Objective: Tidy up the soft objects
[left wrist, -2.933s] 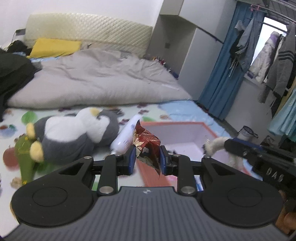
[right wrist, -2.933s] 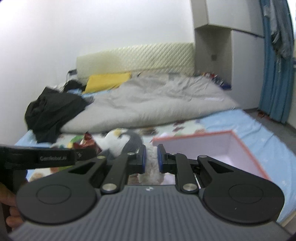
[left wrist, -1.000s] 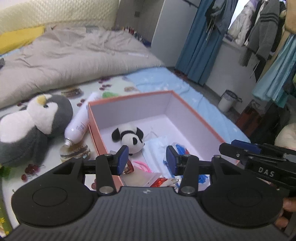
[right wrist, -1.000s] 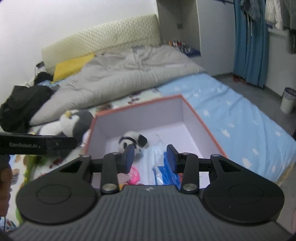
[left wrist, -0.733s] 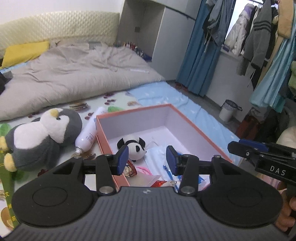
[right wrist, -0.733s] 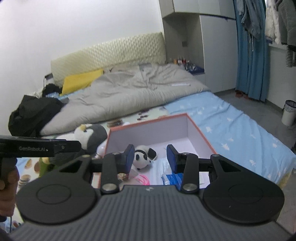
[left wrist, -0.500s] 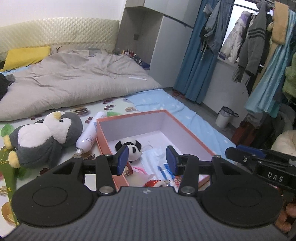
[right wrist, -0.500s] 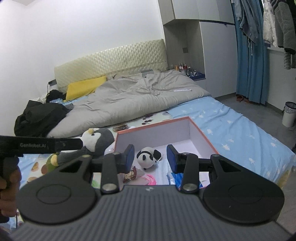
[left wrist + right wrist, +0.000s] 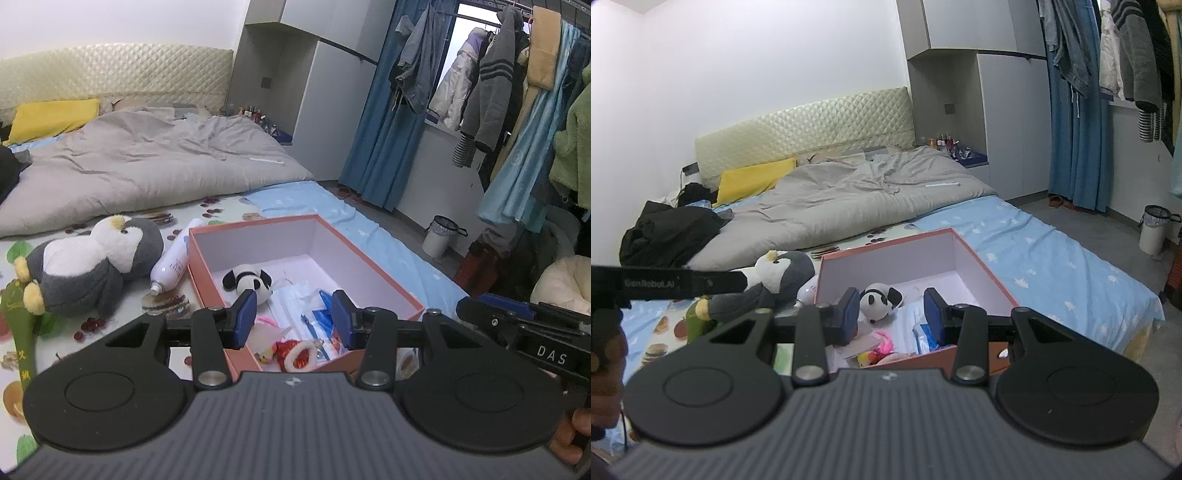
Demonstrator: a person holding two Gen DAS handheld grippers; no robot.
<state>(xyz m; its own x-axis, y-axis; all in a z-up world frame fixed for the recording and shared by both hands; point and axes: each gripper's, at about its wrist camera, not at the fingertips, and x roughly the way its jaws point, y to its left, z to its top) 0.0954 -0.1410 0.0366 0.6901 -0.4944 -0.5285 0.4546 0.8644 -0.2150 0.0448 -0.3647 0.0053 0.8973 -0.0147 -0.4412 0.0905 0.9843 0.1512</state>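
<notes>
Left claw (image 9: 293,319), right claw (image 9: 892,315): both spread wide, empty, above box (image 9: 373,266).

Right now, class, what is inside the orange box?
The orange box holds a panda plush, a face-mask pack, blue packets and a red-and-white plush. The gripper hides its near corner.

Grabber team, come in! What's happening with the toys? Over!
Left gripper and right gripper open, empty, above box. Panda inside; penguin outside, beside bottle. Nothing blocking.
</notes>
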